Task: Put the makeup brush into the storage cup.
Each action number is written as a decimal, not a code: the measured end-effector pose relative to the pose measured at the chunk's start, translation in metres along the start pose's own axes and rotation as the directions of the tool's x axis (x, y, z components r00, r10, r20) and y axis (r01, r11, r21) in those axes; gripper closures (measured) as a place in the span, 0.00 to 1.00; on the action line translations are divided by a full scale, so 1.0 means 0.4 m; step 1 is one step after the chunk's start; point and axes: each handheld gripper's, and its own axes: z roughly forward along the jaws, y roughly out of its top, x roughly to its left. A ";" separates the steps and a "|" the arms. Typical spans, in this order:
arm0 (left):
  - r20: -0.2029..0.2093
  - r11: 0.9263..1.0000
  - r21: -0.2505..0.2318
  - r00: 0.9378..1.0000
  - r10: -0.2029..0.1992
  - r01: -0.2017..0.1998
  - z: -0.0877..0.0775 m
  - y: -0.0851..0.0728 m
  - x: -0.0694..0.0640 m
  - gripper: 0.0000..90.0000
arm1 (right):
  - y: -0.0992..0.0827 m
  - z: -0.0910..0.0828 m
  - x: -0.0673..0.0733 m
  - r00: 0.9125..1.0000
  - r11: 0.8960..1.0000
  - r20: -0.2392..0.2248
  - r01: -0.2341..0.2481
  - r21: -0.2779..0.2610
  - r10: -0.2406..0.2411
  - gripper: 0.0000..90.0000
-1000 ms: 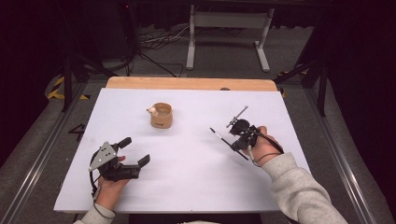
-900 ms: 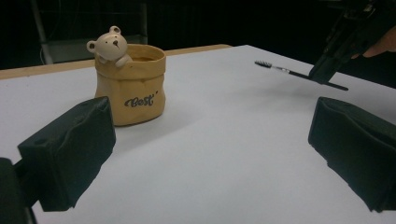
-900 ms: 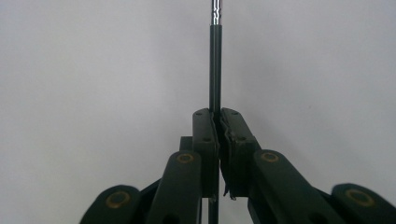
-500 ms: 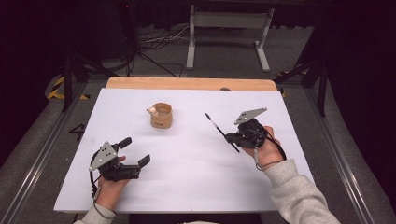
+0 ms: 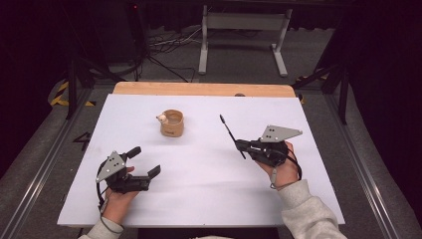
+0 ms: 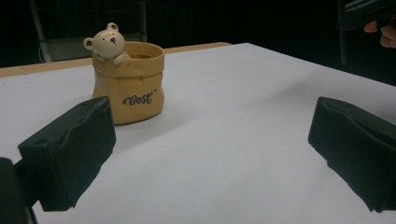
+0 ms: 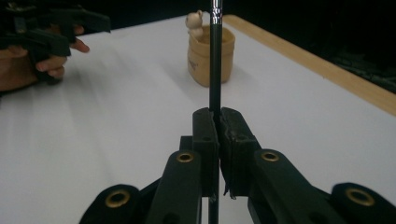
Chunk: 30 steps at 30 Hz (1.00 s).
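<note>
My right gripper [image 5: 238, 145] has its jaws clenched on a thin black brush [image 5: 230, 133], pinched low on the handle so the long end runs out past the jaws toward the counter's far edge. In the right gripper view the brush [image 7: 215, 65] rises straight from the jaws, in line with the bear pot [image 7: 209, 55] beyond it. I see the left gripper [image 5: 144, 162] near the front left corner, jaws released and holding nothing (pot ahead of them). The bear pot [image 5: 172, 123] stands upright toward the far edge of the white counter [image 5: 209, 199], well apart from both.
</note>
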 end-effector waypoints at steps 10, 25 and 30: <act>0.005 1.000 0.005 1.000 -0.001 0.001 -0.001 -0.001 0.000 0.02 | -0.040 -0.004 0.017 0.999 0.982 -0.046 -0.008 -0.188 -0.001 0.95; 0.039 1.000 0.006 0.999 0.021 -0.021 0.006 0.024 -0.013 0.02 | -0.063 0.011 0.055 0.996 0.968 -0.076 0.029 -0.249 -0.049 0.95; 0.075 1.000 0.002 0.997 0.031 -0.031 0.015 0.051 -0.031 0.02 | -0.062 0.030 0.069 0.995 0.969 -0.090 0.021 -0.245 -0.045 0.95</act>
